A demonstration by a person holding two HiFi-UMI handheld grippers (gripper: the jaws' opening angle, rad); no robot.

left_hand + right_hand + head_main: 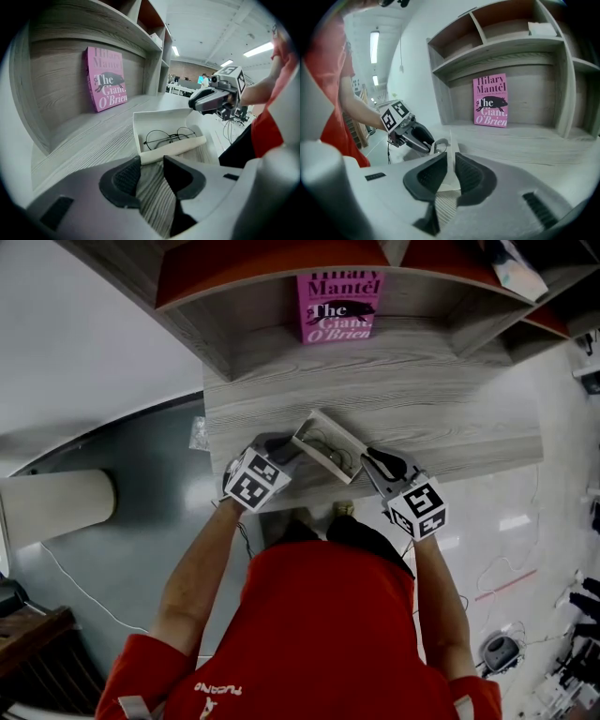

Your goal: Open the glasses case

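The white glasses case (328, 442) lies open near the front edge of the wooden desk (450, 399). Thin wire-rimmed glasses (168, 137) rest in its base. My left gripper (286, 448) clasps the case's left end; in the left gripper view its jaws (152, 161) stand wide at the base's near rim (173, 147). My right gripper (367, 463) is shut on the raised lid. In the right gripper view the thin white lid (451, 154) is pinched between the pads (433, 176). Across the case, the left gripper (426, 143) shows at its far end.
A pink book (339, 306) stands upright in the shelf unit (234, 343) behind the case. A small clear bag (198, 434) sits at the desk's left edge. The desk's front edge runs right under both grippers, with cables (506, 587) on the floor below.
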